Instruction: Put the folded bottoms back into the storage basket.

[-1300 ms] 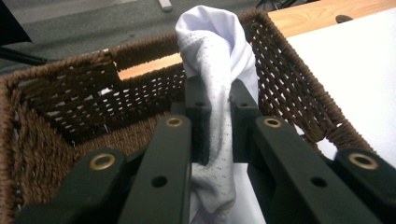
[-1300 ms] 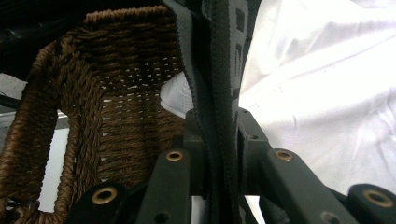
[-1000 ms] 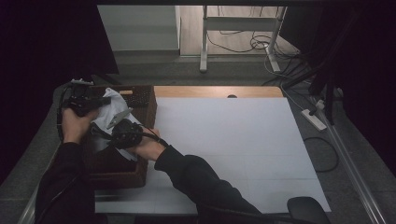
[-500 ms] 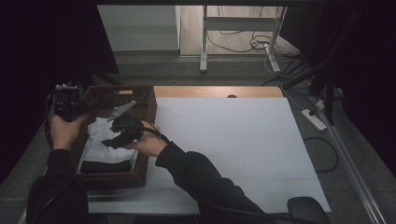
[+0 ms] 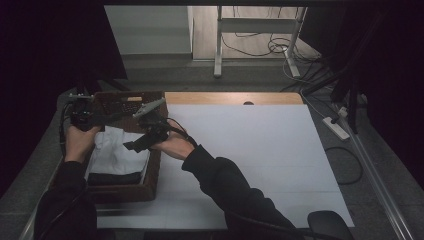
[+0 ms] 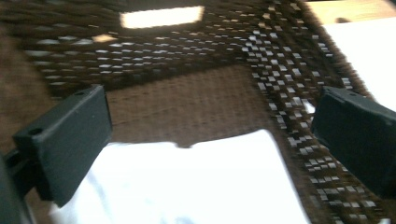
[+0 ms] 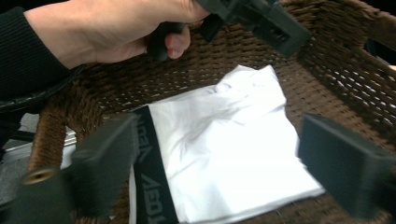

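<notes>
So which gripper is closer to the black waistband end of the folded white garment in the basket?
Right. The right gripper hangs open over the garment, close to its black waistband. The left gripper is open at the basket's far end.

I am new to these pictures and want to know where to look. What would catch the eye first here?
First comes the folded white cloth with a black lettered band, lying flat in the brown woven basket at the left end of the table. Next, the left gripper and the right gripper hang over the basket; their jaws have just been opening, with nothing between them. To the right lies a big white sheet on the table.
</notes>
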Motion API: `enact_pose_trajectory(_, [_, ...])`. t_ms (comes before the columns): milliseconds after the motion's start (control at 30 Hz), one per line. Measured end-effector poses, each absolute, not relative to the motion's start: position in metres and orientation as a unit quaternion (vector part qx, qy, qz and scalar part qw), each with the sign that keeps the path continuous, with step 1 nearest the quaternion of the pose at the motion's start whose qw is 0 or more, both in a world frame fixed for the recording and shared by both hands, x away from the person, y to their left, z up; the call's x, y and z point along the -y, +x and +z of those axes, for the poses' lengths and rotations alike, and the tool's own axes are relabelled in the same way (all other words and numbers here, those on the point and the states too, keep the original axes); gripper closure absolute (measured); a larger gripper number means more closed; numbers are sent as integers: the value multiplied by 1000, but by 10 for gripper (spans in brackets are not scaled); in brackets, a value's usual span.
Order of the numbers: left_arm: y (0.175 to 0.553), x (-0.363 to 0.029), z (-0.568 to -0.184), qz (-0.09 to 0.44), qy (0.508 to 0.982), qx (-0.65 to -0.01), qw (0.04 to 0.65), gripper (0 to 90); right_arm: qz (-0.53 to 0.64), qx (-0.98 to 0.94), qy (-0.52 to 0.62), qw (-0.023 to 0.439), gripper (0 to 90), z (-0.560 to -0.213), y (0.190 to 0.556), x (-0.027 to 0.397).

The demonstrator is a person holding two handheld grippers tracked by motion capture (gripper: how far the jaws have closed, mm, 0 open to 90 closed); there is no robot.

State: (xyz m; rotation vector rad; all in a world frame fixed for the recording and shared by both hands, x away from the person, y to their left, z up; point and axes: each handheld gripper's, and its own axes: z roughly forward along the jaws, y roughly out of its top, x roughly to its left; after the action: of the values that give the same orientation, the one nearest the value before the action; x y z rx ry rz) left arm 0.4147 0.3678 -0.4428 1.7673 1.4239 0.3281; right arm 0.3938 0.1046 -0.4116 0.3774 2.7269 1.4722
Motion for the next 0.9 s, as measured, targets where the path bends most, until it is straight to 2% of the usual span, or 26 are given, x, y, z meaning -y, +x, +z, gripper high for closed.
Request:
enact_pose_trajectory(67, [419, -362, -447, 115, 703, -560, 422, 0, 468, -875, 123, 17, 2, -411, 395, -99])
enact_pose_trajectory(167, [426, -351, -453, 104, 713, -558, 412, 0, 474, -871, 126, 43, 0, -409, 393, -88])
enact_pose_trajectory(267, [433, -336, -458, 97, 725, -567, 379, 0, 475, -870, 123, 49, 0, -403, 392, -75])
enact_pose_trajectory(367, [441, -324, -465, 64, 734, -562, 377, 5, 481, -866, 120, 57, 0, -396, 390, -61])
enact_pose_trajectory(433, [445, -315, -470, 54, 749, -556, 356, 53, 487, -863, 120, 60, 0, -391, 389, -51])
enact_pose_trajectory(567, [455, -296, -482, 24, 771, -552, 317, 221, 501, -855, 118, 67, 0, -379, 386, -31])
enact_pose_trajectory(700, [463, -275, -494, 19, 804, -536, 258, 427, 508, -851, 111, 77, 0, -370, 380, -12])
enact_pose_trajectory(900, [469, -254, -506, 30, 840, -509, 186, 621, 514, -847, 108, 85, 0, -364, 374, 14])
